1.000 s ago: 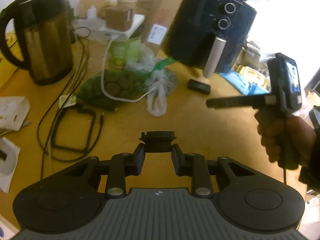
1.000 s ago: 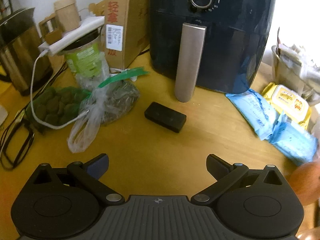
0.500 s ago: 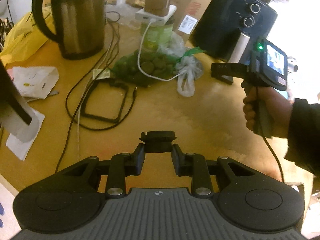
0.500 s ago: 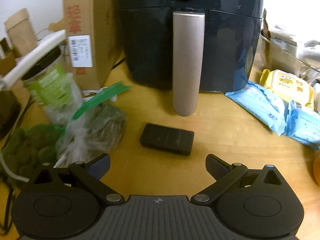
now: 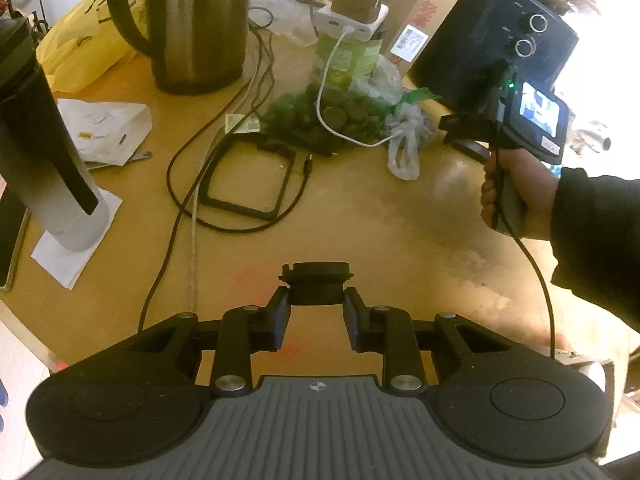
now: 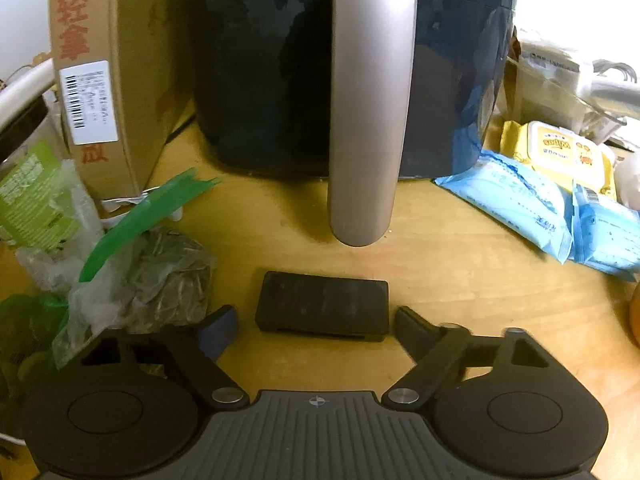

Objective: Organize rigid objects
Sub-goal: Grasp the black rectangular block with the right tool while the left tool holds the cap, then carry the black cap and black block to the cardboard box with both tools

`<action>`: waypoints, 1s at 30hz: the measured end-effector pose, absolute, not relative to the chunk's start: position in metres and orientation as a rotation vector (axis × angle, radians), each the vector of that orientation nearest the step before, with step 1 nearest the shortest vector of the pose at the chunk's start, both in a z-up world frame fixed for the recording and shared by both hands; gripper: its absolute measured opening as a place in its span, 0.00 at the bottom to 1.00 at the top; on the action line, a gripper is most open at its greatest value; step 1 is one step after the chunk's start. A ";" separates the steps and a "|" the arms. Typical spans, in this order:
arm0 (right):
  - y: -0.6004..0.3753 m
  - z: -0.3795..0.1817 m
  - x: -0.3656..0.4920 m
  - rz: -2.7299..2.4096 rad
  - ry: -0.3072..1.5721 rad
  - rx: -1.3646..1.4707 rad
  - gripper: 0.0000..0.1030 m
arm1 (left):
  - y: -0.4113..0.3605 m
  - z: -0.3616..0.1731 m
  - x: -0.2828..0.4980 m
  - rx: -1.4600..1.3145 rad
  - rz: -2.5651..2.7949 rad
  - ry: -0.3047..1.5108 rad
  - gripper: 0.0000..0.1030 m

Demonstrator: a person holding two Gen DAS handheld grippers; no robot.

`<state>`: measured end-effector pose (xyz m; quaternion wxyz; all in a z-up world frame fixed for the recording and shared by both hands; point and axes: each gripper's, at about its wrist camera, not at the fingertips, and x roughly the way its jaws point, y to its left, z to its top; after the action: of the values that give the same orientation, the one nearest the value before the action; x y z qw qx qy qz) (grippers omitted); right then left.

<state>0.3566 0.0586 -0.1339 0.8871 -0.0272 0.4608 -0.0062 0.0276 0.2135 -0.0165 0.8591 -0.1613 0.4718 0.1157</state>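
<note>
Wooden table (image 5: pixel 392 224) under everything, yellow-tan, crowded along the far side. Dark blue air fryer (image 6: pixel 264 60) at the back, largest thing in the right wrist view, its metal-coloured handle (image 6: pixel 368 108) hanging down the front toward the tabletop. Steel kettle (image 5: pixel 196 20) with a black handle at the far left in the left wrist view, black cables (image 5: pixel 240 184) looped in front of it. Brown cardboard box (image 6: pixel 100 92) with red characters and a barcode label just left of the fryer. Clear plastic bags (image 6: pixel 160 280) with a green tie slumped beside the box; blue wipe packs (image 6: pixel 520 204) and a yellow one (image 6: pixel 560 152) to the fryer's right.

Right gripper (image 6: pixel 316 324) low over the table, gripped by a hand (image 5: pixel 516 192) in a dark sleeve; jaws just been narrowing, one finger on each side of the black rectangular block (image 6: pixel 324 308), a sliver of wood visible between each tip and the block's ends, so not yet clamped. Block flat on the table, in front of the fryer handle's tip, near the bags.

Left gripper (image 5: pixel 316 300) well apart from all that, above bare wood, jaws clenched on a small black flanged part (image 5: pixel 316 280) pinched between the fingertips.
</note>
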 end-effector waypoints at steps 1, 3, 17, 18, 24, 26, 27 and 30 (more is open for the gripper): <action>0.059 -0.133 0.357 -0.018 0.953 -0.057 0.69 | 0.214 -0.016 0.027 -0.338 0.243 0.991 0.28; 0.058 -0.131 0.357 -0.014 0.960 -0.043 0.69 | 0.214 -0.016 0.027 -0.337 0.240 0.989 0.28; 0.037 -0.097 0.345 0.043 0.992 0.012 0.69 | 0.196 -0.009 0.033 -0.312 0.154 0.975 0.28; 0.034 -0.093 0.344 0.046 0.994 0.014 0.69 | 0.195 -0.008 0.034 -0.310 0.149 0.975 0.28; 0.020 -0.079 0.336 0.049 1.004 0.009 0.69 | 0.186 -0.002 0.036 -0.292 0.120 0.967 0.28; 0.016 -0.075 0.333 0.055 1.012 0.007 0.68 | 0.183 0.001 0.037 -0.289 0.106 0.961 0.28; 0.014 -0.072 0.330 0.058 1.015 0.002 0.68 | 0.182 0.002 0.037 -0.287 0.099 0.956 0.28; 0.010 -0.065 0.321 0.065 1.018 -0.002 0.68 | 0.178 0.005 0.038 -0.280 0.083 0.949 0.28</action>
<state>0.3208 0.0095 -0.0653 0.8727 -0.0011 0.4873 0.0313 0.0385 0.1779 0.0053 0.8793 -0.1343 0.4551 0.0400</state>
